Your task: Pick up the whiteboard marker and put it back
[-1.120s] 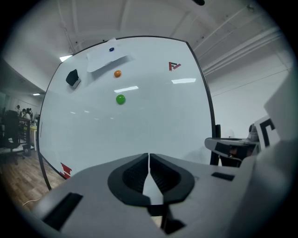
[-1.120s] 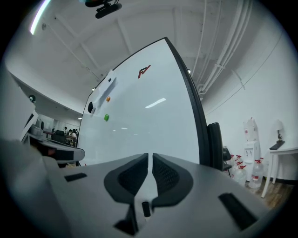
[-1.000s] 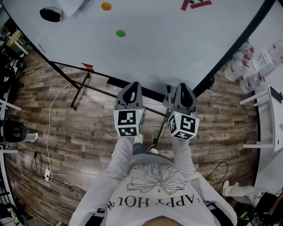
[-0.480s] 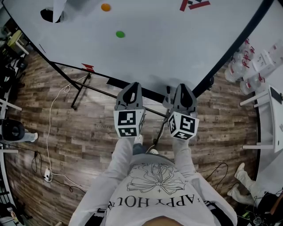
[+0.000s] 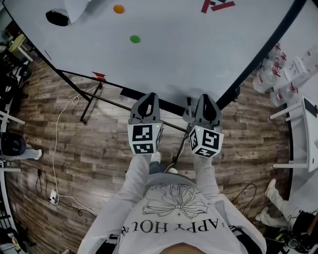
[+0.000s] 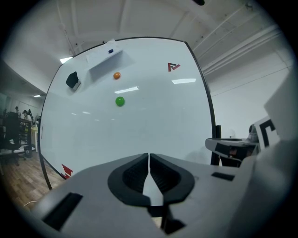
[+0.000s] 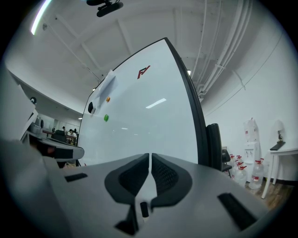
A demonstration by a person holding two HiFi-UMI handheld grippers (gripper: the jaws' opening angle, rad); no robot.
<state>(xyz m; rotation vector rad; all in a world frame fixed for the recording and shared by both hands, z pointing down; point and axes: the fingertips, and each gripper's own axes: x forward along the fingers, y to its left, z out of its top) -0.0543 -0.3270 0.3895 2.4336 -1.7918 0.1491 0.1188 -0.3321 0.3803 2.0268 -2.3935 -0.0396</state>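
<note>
Whiteboard, large, white and glossy, across top of frame, round green magnet at upper left. At centre, left hand-held gripper and right hand-held gripper side by side, both clenched, empty. Whiteboard marker not discernible in any view.

Bright, even indoor light. Ceiling lamps make pale glare streaks on the whiteboard. Strong fisheye bending, black corners in both gripper views

Left tongs beside right tongs, whiteboard ahead.
</note>
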